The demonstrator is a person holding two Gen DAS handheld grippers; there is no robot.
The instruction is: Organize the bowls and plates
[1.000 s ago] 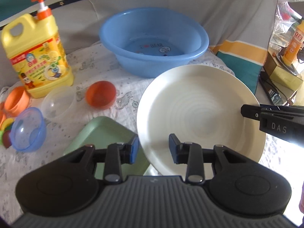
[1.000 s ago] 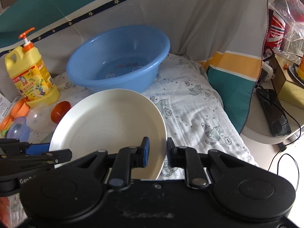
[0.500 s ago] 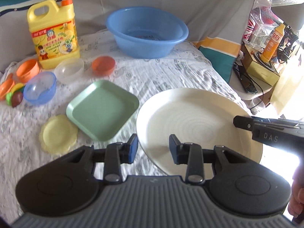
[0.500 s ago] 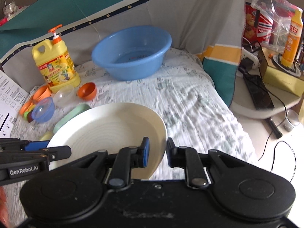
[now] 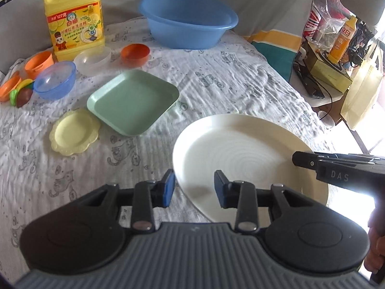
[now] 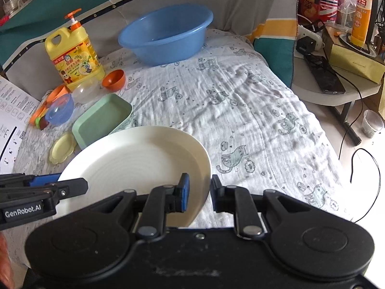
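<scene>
Setting: a bed or couch covered with a white quilted cloth (image 6: 240, 110) printed with small cats; dishes lie scattered over its far left part.
Plate in hand: a large round cream-white plate (image 5: 240, 154) is carried between both grippers, raised above the near part of the cloth, well apart from the other dishes.
Left gripper: the left gripper (image 5: 193, 190) has its blue-padded fingers astride the plate's near-left rim, apparently clamped on it.
Right gripper: the right gripper (image 6: 199, 192) is clenched on the plate's opposite edge, the rim caught between its pads.
Other plates: a square pale-green plastic plate (image 5: 133, 101) lies flat, with a small scalloped yellow plate (image 5: 73, 132) just beside it; neither is stacked.
Bowls: a small translucent blue bowl (image 5: 54, 80), a clear plastic bowl (image 5: 92, 59) and a small orange bowl (image 5: 134, 54) sit side by side, not nested.
Also there: a large blue plastic basin (image 5: 190, 19) at the back, a yellow detergent jug (image 5: 74, 21), and some orange toy cups (image 5: 39, 62) at the left edge.
Progress: judged early. No stack of plates or nest of bowls exists yet.
Remaining: set the big plate down, probably as a base, pile the green and yellow plates on it, then gather the three bowls.
</scene>
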